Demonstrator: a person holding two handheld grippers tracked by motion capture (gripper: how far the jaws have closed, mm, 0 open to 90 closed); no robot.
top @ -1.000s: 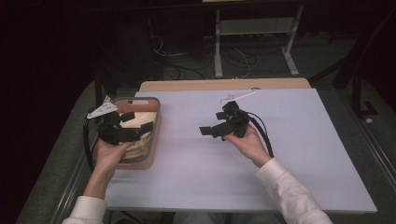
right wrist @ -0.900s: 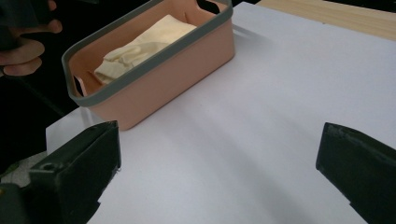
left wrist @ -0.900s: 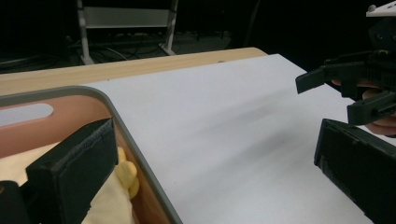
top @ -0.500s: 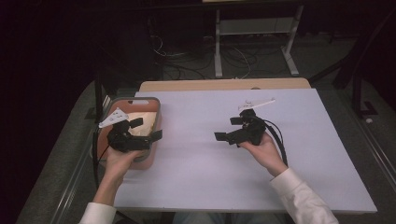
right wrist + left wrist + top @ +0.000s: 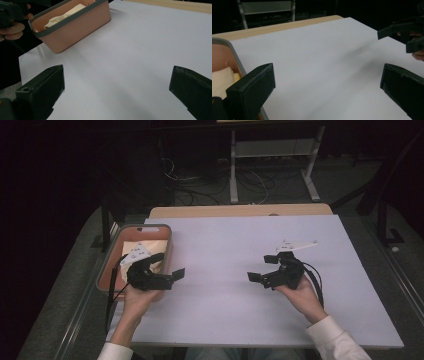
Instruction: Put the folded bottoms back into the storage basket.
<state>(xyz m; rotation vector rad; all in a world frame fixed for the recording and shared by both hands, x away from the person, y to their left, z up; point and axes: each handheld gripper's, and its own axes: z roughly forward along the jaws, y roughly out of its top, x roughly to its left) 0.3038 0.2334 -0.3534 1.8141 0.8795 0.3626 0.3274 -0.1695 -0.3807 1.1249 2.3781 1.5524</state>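
A pink bin [image 5: 114, 260] with a grey rim sits at the left edge of the white table [image 5: 225, 250], holding pale cloth [image 5: 62, 15]. The left gripper [image 5: 167, 270] hovers just beside the bin, jaws spread wide and empty. The right gripper [image 5: 262, 267] hangs well apart over bare table, likewise spread and empty.

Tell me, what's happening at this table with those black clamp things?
A person sits at a white table holding a two-jaw gripper in each hand. The left gripper hovers beside a pink bin at the table's left edge; the bin holds pale, cream-coloured material. The right gripper hangs over bare tabletop. Both have their jaws spread wide and hold nothing.
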